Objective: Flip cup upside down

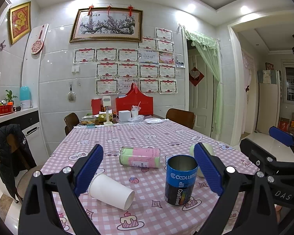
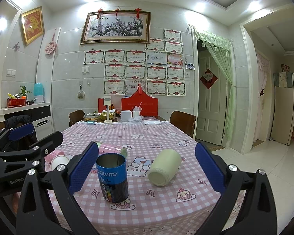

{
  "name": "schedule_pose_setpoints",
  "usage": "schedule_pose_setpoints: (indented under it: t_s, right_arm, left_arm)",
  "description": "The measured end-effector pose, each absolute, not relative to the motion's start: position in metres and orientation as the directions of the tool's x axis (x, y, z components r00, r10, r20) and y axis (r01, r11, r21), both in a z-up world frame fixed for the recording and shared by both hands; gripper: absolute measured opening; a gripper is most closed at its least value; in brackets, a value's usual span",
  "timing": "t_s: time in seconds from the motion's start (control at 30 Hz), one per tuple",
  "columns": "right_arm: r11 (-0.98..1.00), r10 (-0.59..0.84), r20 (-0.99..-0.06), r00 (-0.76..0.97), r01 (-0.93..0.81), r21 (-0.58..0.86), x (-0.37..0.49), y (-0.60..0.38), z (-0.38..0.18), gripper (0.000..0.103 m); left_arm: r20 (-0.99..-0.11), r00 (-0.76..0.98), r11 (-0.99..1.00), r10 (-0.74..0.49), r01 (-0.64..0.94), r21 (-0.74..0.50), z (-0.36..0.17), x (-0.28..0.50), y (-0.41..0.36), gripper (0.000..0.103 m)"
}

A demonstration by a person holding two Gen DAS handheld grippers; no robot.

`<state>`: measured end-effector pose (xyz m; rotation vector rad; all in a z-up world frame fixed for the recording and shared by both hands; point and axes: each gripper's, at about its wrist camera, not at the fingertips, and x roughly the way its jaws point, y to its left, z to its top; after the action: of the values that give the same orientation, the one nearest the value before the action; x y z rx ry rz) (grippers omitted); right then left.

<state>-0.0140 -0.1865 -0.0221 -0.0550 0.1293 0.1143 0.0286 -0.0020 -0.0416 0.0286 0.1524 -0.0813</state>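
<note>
Left wrist view: left gripper jaws wide apart, empty, above near edge of table. Blue can-shaped cup upright, mouth up, long axis vertical, ahead and right of centre, just inside right pad. White paper cup on side near left pad; pink-green tin on side behind.

Right wrist view: right gripper jaws wide apart, empty. Blue cup ahead-left, beside left pad. Cream jar on side between pads, could obstruct. Either gripper looks near enough.
</note>
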Motion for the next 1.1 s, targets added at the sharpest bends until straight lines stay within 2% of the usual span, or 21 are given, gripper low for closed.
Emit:
schedule_pose_setpoints:
  t_s: [1.1]
  right_arm:
    - [0.992,0.108,-0.139,0.984,-0.117,-0.056,-0.0112,-0.1845,-0.0235,0.095]
  left_arm:
    - [-0.157,0.986,0.998,-0.060,0.065,0.026,-0.0427,0.0331,-0.0005,0.092]
